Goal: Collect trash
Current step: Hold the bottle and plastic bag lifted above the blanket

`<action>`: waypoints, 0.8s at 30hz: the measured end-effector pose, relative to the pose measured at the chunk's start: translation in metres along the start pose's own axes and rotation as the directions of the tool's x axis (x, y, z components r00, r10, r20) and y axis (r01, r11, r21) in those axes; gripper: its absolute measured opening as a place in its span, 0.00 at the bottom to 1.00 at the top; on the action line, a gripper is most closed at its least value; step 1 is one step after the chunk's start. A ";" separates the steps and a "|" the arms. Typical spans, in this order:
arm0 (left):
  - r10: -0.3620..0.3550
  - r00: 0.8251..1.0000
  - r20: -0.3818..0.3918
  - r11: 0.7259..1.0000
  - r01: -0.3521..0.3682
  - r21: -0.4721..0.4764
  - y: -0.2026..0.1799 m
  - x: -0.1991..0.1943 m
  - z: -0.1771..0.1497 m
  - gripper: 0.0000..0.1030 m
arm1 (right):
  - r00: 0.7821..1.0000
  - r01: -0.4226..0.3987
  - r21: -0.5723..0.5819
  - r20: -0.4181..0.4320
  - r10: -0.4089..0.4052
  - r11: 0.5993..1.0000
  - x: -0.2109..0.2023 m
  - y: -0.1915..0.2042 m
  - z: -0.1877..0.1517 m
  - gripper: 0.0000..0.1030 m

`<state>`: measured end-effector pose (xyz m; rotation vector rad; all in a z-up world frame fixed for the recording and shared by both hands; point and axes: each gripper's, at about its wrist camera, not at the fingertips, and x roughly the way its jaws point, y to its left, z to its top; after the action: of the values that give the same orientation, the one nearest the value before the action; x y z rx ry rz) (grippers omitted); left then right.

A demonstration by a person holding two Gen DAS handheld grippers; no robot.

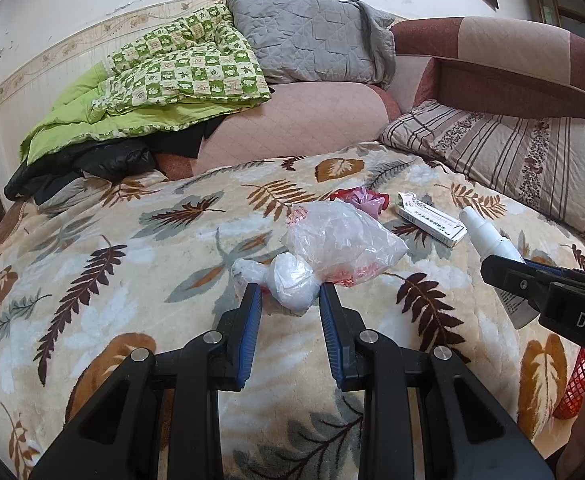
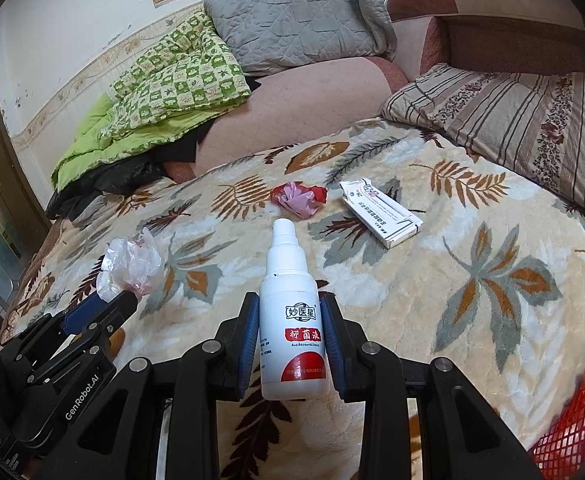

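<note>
White spray bottle (image 2: pixel 292 320), label "妙医星", clamped in right hand-held gripper (image 2: pixel 290 340); left hand-held gripper (image 1: pixel 291 304), "GenRobot.AI", pinches plastic bag (image 1: pixel 332 240).

The right gripper (image 2: pixel 290 340) holds a white spray bottle (image 2: pixel 291 320) — pads pressed on both sides — above the leaf blanket (image 2: pixel 472 280), near a red basket (image 2: pixel 572 420).

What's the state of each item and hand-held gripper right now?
left hand-held gripper: closing around the clear plastic bag, not clearly clamped
right hand-held gripper: shut on the white spray bottle
red-pink wrapper: crumpled, loose on blanket
white carton: lying flat, end flap open
red basket: contents unseen
</note>
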<state>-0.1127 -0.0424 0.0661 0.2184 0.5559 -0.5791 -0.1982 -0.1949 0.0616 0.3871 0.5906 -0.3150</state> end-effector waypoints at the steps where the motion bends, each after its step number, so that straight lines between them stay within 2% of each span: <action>1: 0.000 1.000 0.000 1.000 0.000 0.001 0.000 0.000 0.000 0.28 | 1.000 0.000 0.000 0.000 0.000 1.000 0.000 0.000 0.000 0.33; 24: -0.005 1.000 0.004 1.000 0.005 0.006 -0.002 0.000 0.000 0.28 | 1.000 0.002 -0.001 0.002 -0.002 1.000 -0.001 -0.001 0.000 0.33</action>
<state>-0.1144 -0.0439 0.0659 0.2213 0.5514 -0.5863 -0.1988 -0.1953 0.0619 0.3857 0.5893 -0.3168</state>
